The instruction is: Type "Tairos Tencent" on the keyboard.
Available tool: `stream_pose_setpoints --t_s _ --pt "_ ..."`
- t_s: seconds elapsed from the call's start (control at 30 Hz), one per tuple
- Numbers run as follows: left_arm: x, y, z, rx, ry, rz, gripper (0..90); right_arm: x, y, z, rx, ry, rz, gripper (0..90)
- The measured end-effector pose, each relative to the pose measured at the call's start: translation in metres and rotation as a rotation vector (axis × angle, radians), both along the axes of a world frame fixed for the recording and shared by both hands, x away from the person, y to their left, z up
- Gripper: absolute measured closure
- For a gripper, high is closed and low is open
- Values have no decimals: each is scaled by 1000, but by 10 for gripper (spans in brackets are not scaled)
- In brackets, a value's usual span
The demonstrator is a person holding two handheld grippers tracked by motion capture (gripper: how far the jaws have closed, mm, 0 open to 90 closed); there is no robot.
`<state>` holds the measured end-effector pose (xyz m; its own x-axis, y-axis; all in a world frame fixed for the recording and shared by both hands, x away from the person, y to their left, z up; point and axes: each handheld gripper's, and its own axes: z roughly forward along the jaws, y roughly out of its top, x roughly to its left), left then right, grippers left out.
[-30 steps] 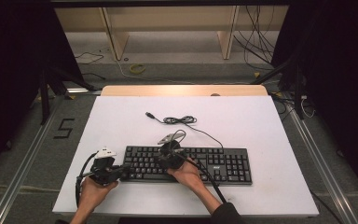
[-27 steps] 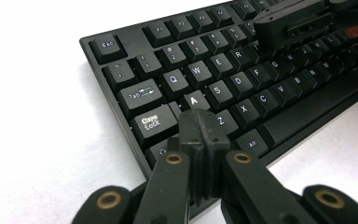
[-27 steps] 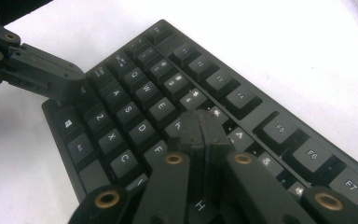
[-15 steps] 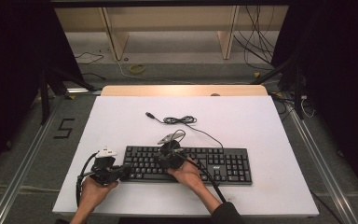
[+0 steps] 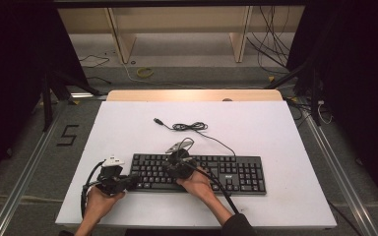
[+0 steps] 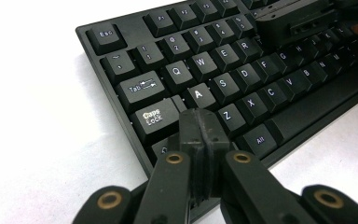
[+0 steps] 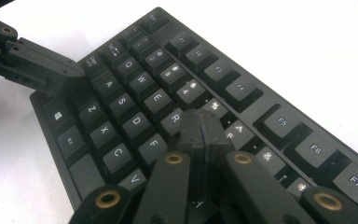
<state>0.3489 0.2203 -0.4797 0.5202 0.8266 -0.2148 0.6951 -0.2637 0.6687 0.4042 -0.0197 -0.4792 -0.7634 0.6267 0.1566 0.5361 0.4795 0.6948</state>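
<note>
The black full-size plastic keyboard [image 5: 197, 173] lies flat near the front edge of the white tabletop [image 5: 275, 128]. The left gripper [image 6: 200, 130] is clenched with nothing between its jaws, its tip over the keyboard's left end beside Caps Lock. The right gripper [image 7: 200, 130] is likewise clenched empty, its tip over the keys near R and F. The keyboard's black cable [image 5: 192, 127] lies coiled behind it.

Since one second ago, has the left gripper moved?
No. The left gripper sits at the keyboard's left end, as before.
</note>
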Motion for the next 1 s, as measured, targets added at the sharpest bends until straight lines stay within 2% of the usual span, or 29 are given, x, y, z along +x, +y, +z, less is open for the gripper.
stream_pose_setpoints --t_s 0.17,0.27,0.4,0.53,0.83,1.0 --pt "0 0 0 -5 1 4 895 0 -1 0 9 12 -4 900" --pt "-1 0 2 -6 -2 4 894 -1 -4 2 32 20 -10 900" --pt "-2 -1 6 -28 -26 3 860 -3 -7 8 62 0 -18 884" --pt "-3 -1 8 -46 -50 5 833 -5 -10 11 71 -9 -13 866" --pt "-3 -1 11 -98 -89 -9 698 -6 -18 16 104 -7 -18 794" --pt "-2 -3 13 -119 -98 -4 594 -9 -25 20 129 -11 -12 722"
